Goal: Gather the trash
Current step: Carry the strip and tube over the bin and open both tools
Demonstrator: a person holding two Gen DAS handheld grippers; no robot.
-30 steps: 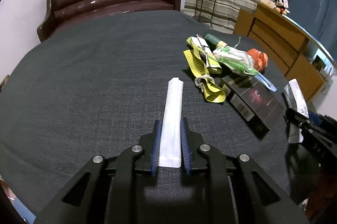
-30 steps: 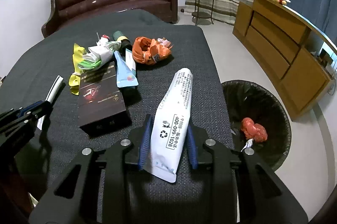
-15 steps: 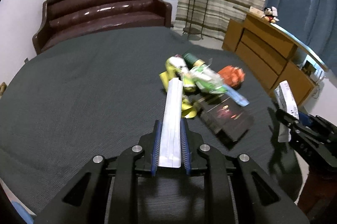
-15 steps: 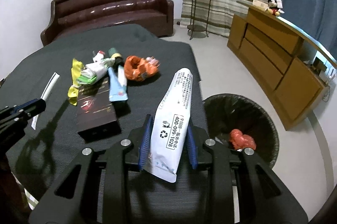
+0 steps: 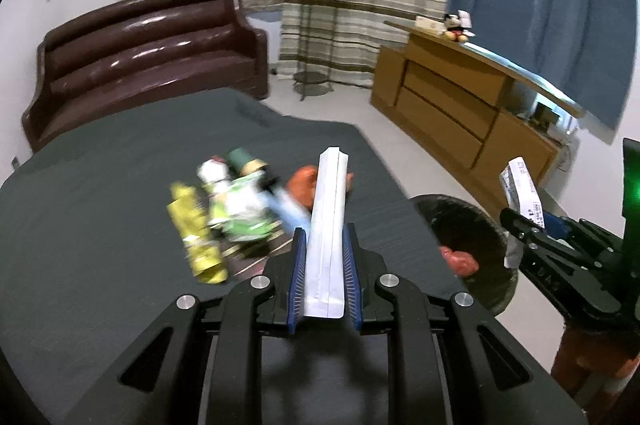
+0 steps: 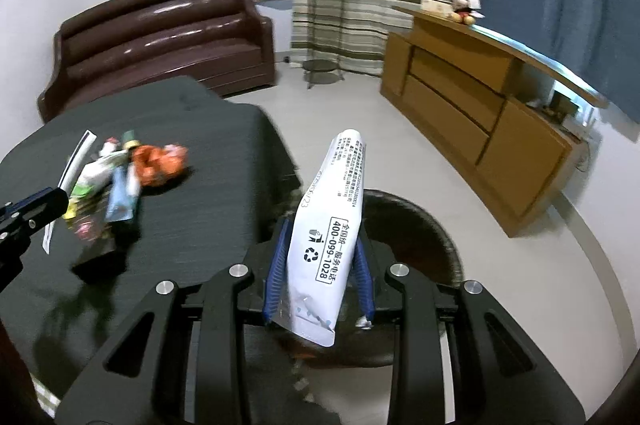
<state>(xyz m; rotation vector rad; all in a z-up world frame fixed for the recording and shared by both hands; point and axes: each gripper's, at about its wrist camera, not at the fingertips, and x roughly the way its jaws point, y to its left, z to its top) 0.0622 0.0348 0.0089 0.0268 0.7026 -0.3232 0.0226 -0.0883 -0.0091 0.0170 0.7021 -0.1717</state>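
Note:
My left gripper (image 5: 324, 232) is shut on a long white folded strip (image 5: 328, 209), held above the dark table (image 5: 100, 193). My right gripper (image 6: 322, 231) is shut on a white printed pouch (image 6: 332, 221) and hangs over the black-lined bin (image 6: 424, 225) beside the table. In the left wrist view that bin (image 5: 476, 225) holds a red crumpled piece (image 5: 460, 259), and the right gripper (image 5: 514, 223) shows at the right edge. A blurred trash pile lies on the table: yellow wrapper (image 5: 196, 237), green-white wrapper (image 5: 240, 209), blue sachet (image 6: 120, 201), orange wrapper (image 6: 160, 163), dark box (image 6: 96, 249).
A brown leather sofa (image 6: 160, 41) stands behind the table. A wooden sideboard (image 6: 480, 117) runs along the right wall, with a plant stand (image 6: 324, 17) before striped curtains. Pale floor (image 6: 540, 285) surrounds the bin.
Both grippers have swung right and risen, each keeping its piece. The bin has come under the right gripper, and the trash pile has slid left in both views.

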